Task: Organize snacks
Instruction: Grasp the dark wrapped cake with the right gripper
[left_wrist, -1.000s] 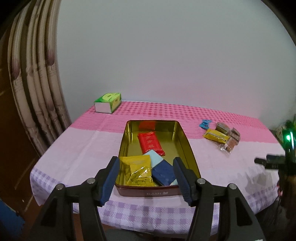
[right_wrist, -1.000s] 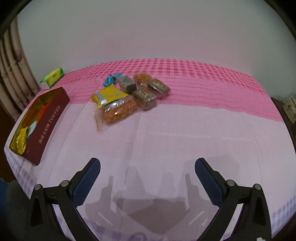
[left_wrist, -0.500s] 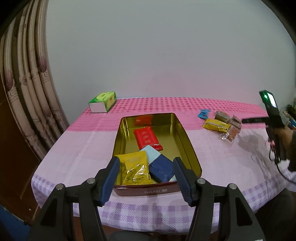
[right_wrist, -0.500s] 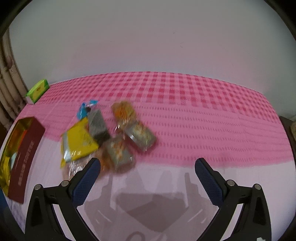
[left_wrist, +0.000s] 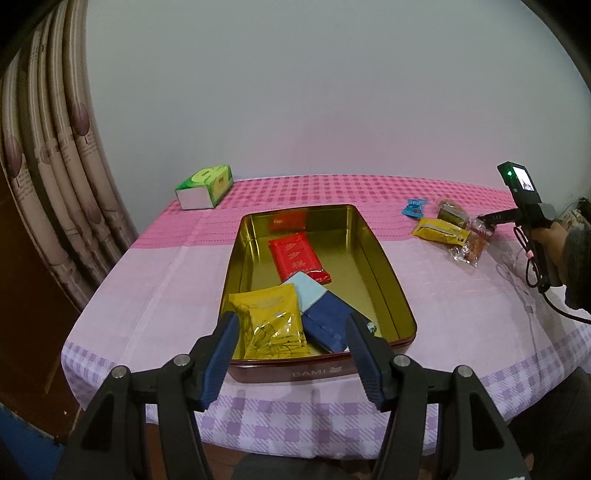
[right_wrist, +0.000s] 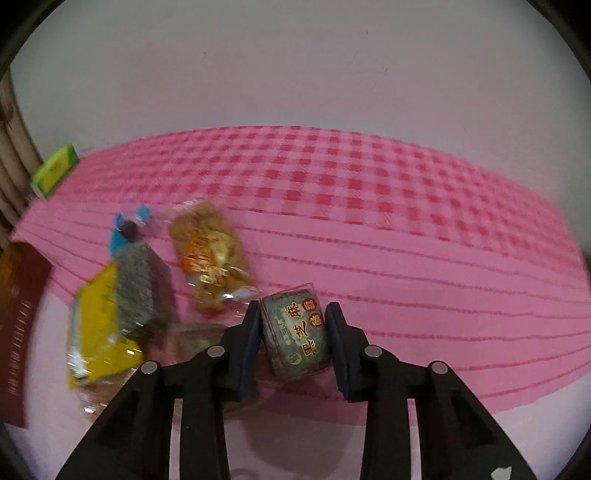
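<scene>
Spread over the table, a pink and lilac checked cloth (left_wrist: 155, 266). On it, a gold-lined tin (left_wrist: 388, 266) holding red, yellow and blue packets. Held back at the tin's near edge, left gripper (left_wrist: 291, 343), jaws wide apart on nothing. Reaching level across from the right, right gripper (right_wrist: 293, 332), jaws nearly closed against both sides of a grey-green sesame snack packet (right_wrist: 295, 338), beside the loose snack pile (right_wrist: 147, 280).
</scene>
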